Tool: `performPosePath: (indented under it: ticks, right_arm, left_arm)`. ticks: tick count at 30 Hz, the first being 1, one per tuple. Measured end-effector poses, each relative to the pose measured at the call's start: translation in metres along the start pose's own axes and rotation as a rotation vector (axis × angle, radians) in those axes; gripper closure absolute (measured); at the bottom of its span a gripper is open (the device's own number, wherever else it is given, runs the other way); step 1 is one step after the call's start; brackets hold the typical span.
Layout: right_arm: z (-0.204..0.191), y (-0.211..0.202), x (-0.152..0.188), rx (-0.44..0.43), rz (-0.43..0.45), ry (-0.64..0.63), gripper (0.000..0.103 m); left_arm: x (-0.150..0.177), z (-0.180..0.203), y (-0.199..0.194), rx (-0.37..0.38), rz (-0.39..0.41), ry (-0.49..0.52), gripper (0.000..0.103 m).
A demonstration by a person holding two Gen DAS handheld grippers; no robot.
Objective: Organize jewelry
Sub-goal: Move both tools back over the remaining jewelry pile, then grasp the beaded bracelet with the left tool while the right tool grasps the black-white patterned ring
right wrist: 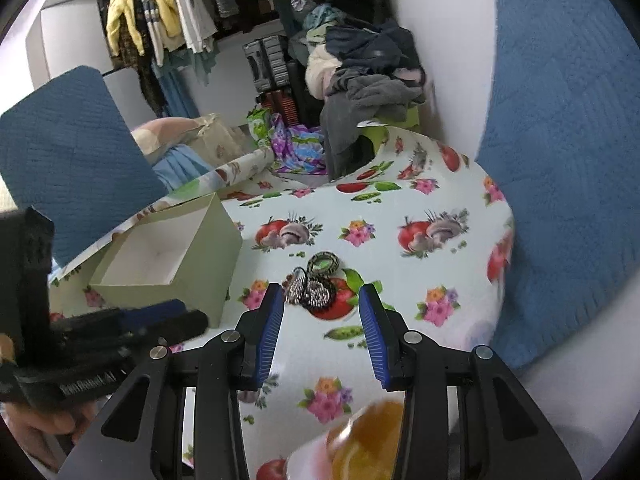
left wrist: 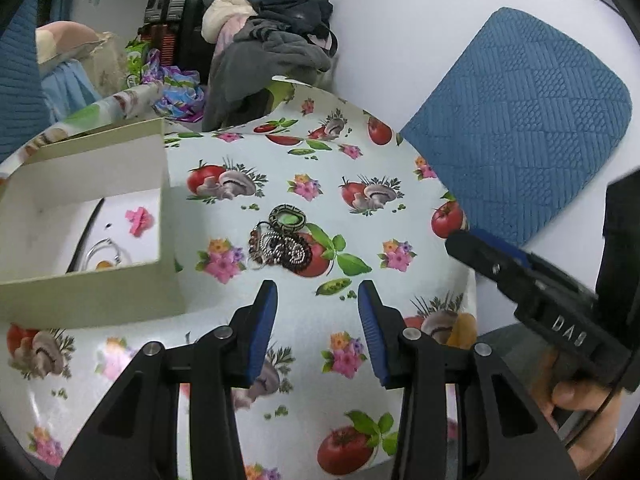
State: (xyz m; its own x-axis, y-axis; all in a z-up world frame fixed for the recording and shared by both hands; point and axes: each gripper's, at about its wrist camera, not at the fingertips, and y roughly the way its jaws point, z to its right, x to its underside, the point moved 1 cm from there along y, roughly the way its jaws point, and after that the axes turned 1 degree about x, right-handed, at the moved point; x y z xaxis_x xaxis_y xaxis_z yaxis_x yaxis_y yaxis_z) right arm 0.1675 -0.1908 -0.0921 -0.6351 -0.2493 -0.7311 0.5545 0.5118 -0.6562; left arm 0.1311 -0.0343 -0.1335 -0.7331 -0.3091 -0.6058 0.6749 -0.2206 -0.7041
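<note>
Fingers point(left wrist: 262, 322) of the left gripper point(left wrist: 318, 332) are standing partly open with nothing between the blue pads, only patterned cloth showing in the gap. Same on the right gripper point(right wrist: 322, 336): fingers point(right wrist: 270, 330) are parted about as far and holding nothing.

Both tools are pointing down at the jewelry pile point(left wrist: 282, 240), which is lying ahead of the tips on the surface point(left wrist: 360, 208), covered in an oilcloth with a tomato and mushroom print. The pile is tangled: beaded silver earrings point(right wrist: 310, 292), a dark beaded piece, and a green patterned bangle point(left wrist: 287, 217) resting at the far edge and touching the rest. In the right wrist view the pile is sitting just past the left fingertip, slightly off centre, so that gripper is probably lining up for the pick.

The open cardboard box point(left wrist: 120, 280) is sitting left of the pile, near but apart. It is already holding a pink flower piece point(left wrist: 139, 221), a silver ring-shaped item with an amber stone point(left wrist: 105, 256) and a dark thin strip, so it is likely serving as the drop target. Placing it next to the pile is keeping the transfer short.

A blurred amber object point(right wrist: 366, 436) is intruding low in the right view; cannot tell what it is.

Judgement: sorting is partly done, with the pile remaining. The tangle is risking several pieces lifting together.
</note>
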Motion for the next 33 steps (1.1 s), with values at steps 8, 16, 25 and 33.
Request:
performPosePath:
  ticks: [8,16,25,33]
  right_arm:
    - [0.007,0.056,-0.043,-0.054,-0.092,-0.030,0.066]
    - [0.007,0.124,-0.065,-0.112,-0.204,-0.034,0.067]
    - [0.018,0.198,-0.059,-0.100,-0.368,0.000,0.072]
    - [0.030,0.241,-0.039,-0.063,-0.493,0.041,0.078]
  left_arm:
    - [-0.009,-0.009,0.043,0.025,-0.030,-0.054,0.068]
    - [-0.018,-0.023,0.078,0.016,-0.049,-0.083,0.075]
    - [-0.023,-0.037,0.117,0.010,-0.092,-0.089,0.077]
    - [-0.023,-0.041,0.135,0.006,-0.109,-0.096,0.085]
